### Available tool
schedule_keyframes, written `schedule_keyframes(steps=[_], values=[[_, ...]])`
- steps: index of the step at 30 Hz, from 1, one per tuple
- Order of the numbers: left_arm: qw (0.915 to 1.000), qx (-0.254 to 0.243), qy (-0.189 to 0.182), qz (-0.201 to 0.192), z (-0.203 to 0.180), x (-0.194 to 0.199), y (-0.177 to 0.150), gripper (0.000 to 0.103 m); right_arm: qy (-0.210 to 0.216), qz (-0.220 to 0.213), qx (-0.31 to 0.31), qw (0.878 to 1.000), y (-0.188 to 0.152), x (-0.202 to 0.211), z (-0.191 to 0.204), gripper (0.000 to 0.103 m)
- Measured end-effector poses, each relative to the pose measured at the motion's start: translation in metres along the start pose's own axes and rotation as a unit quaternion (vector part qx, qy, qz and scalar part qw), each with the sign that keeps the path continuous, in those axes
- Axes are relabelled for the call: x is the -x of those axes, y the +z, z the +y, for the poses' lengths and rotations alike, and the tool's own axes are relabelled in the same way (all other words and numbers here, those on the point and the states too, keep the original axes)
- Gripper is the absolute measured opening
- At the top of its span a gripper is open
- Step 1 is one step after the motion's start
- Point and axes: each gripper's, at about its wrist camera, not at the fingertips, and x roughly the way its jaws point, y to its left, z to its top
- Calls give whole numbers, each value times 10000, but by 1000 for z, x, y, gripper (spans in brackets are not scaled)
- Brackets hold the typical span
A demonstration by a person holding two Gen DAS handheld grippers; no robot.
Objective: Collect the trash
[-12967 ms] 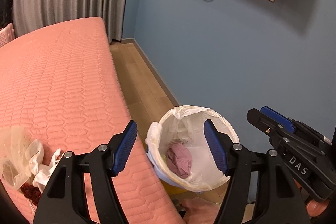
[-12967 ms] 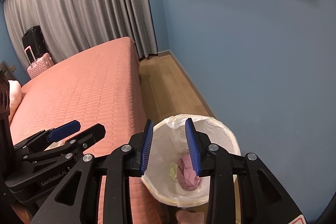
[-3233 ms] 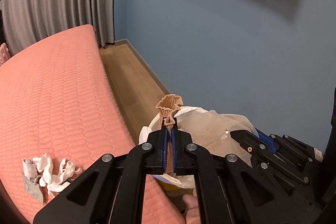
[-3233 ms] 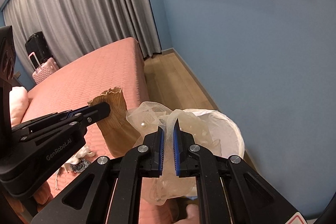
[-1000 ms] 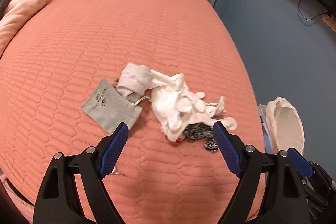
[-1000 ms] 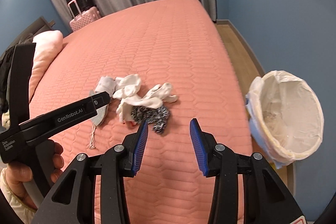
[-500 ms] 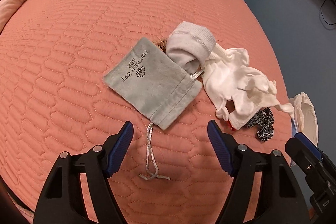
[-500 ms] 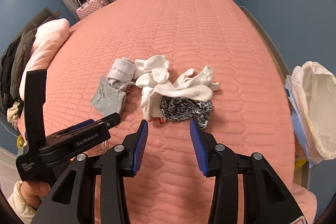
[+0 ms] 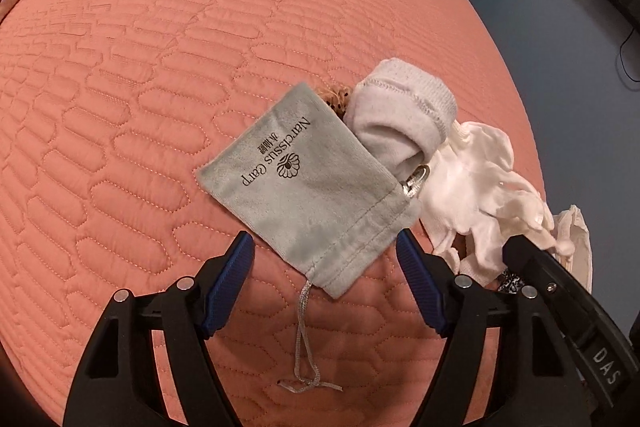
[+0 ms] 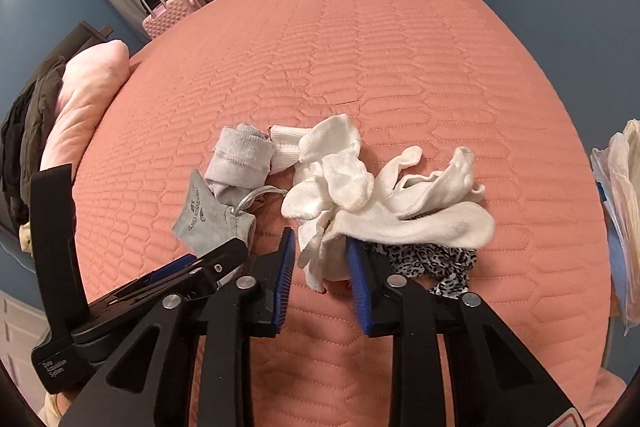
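Observation:
A grey drawstring pouch (image 9: 312, 183) printed "Narcissus Garp" lies on the pink quilted bed (image 9: 140, 75). My left gripper (image 9: 326, 267) is open, its jaws on either side of the pouch's cord end. A grey sock (image 9: 400, 115) and white socks (image 9: 480, 195) lie to its right. In the right wrist view my right gripper (image 10: 320, 259) is open around the near edge of the white sock pile (image 10: 384, 195), with a leopard-print cloth (image 10: 432, 259) beside it. The pouch (image 10: 208, 219) lies left of it.
The white-lined trash bin (image 10: 620, 211) stands past the bed's right edge, also in the left wrist view (image 9: 576, 239). A pink pillow (image 10: 84, 99), dark clothes (image 10: 28, 131) and a pink suitcase (image 10: 168, 7) are at the far left.
Both grippers have moved down and closer to the pile. The left now straddles the pouch's end and the right straddles the white socks. Both stay open.

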Motion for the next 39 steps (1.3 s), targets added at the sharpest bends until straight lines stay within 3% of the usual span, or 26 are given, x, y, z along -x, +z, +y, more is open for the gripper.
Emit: schedule_keyframes(steps=[3,9,14,20,22,24,39], values=[[9998,138,-169,-16,6,1,7,73,17,59,-8,10000,-1,-7,1,8],[9989,288,-367,-48,3,-1,14,76,57,115,20,9999,-8,-9,-1,6],[9998,160,-95,27,-11,-15,19,76,104,149,2,9998,-12,-8,-3,6],[10000,-54,-4,-16,-19,-16,23,39,161,159,66,9997,-17,-2,-1,6],[10000,-77,23,-21,-18,-15,22,22,181,150,66,9997,-20,1,-1,6],[9999,-97,15,-19,-17,-11,19,13,192,144,73,9997,-22,4,-1,6],[9975,-537,-184,-412,-38,52,-1,10,382,-337,250,9984,-32,73,2,6]])
